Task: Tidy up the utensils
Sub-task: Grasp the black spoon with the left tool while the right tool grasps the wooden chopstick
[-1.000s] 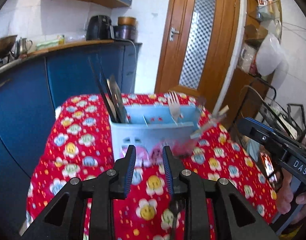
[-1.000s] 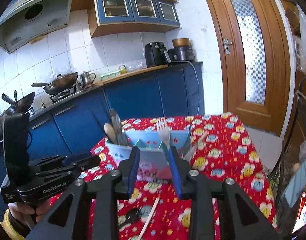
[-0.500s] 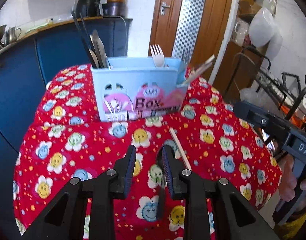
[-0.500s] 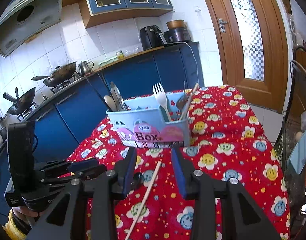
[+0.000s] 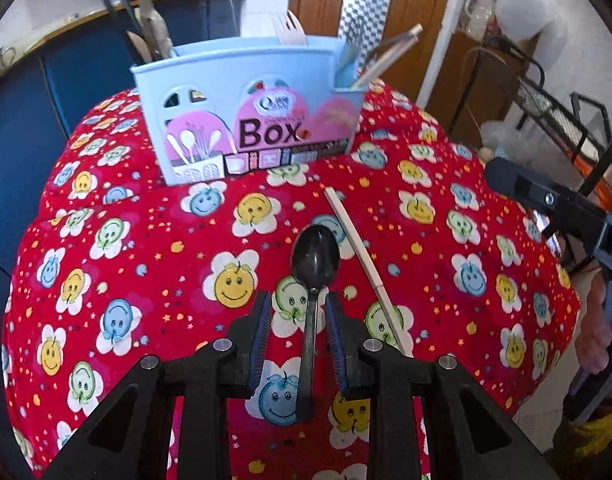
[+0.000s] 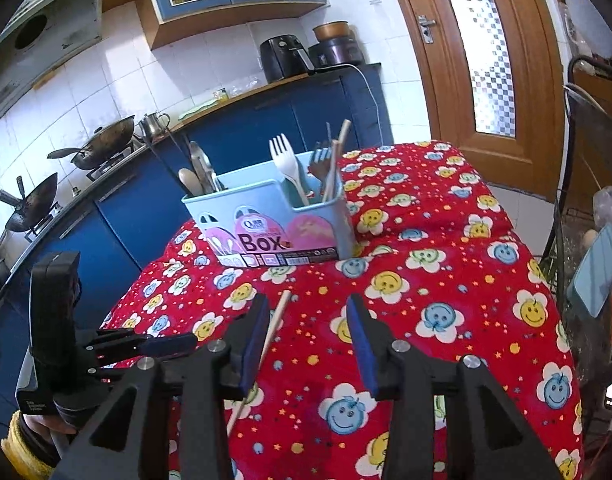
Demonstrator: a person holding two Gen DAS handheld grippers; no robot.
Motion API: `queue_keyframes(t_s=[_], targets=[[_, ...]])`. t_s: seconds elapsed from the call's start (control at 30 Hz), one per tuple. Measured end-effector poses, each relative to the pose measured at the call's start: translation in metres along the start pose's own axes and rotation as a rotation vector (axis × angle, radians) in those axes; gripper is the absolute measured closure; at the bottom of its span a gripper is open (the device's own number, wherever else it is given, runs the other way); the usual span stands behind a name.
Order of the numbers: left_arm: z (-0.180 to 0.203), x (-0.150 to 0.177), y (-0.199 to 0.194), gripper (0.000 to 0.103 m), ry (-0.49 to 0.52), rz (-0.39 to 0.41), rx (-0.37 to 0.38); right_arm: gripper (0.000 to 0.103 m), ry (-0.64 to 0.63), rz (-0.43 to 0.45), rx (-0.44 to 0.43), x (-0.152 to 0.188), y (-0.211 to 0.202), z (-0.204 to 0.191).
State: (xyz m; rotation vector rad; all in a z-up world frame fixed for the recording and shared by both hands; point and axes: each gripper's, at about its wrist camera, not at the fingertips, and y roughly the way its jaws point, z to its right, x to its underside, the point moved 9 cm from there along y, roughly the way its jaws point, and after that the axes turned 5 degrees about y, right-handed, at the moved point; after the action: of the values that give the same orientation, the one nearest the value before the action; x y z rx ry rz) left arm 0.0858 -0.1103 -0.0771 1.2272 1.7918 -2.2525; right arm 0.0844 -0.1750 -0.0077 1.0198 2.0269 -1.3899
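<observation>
Bright daylight; fisheye-bent edges; dark vignette corners; mild blur.

The left tool (image 5: 299, 312), a black two-finger frame with blue ribbed pads (image 5: 263, 332), tilts steeply down toward the counter, its jaws parted with a gap on each side of what lies between them, neither pad pressing; the right tool (image 6: 308, 312), of the same black build with blue pads (image 6: 255, 332), points down at a gentler slant, its jaws have just been opening and stand wide with nothing between them; a person's hand (image 5: 596, 340) grips the right tool's handle at the edge of the left view.
</observation>
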Motion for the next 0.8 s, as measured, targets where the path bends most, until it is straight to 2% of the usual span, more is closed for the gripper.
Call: queue_keyframes(t_s=[0.23,0.3,0.4,0.47,0.7,0.8], targets=[[0.001,0.004,0.015,0.079,0.050,-0.090,-0.018,0.059,0.025,-0.004,0.001,0.002,0.001,0.012],[0.002,0.002,0.016,0.084,0.070,-0.108,-0.020,0.058,0.032,-0.005,0.002,0.002,0.002,0.015],[0.001,-0.001,0.019,0.096,0.089,-0.127,-0.022,0.058,0.041,-0.006,0.001,0.003,0.003,0.017],[-0.001,-0.003,0.020,0.098,0.072,-0.129,-0.006,0.058,0.044,-0.008,-0.001,0.003,0.003,0.017],[-0.017,-0.004,0.009,0.098,-0.062,-0.030,0.059,0.058,0.037,-0.030,0.000,0.004,0.008,0.015],[-0.028,-0.008,-0.002,0.098,-0.115,0.031,0.056,0.058,0.027,-0.051,-0.003,0.006,0.012,0.010]])
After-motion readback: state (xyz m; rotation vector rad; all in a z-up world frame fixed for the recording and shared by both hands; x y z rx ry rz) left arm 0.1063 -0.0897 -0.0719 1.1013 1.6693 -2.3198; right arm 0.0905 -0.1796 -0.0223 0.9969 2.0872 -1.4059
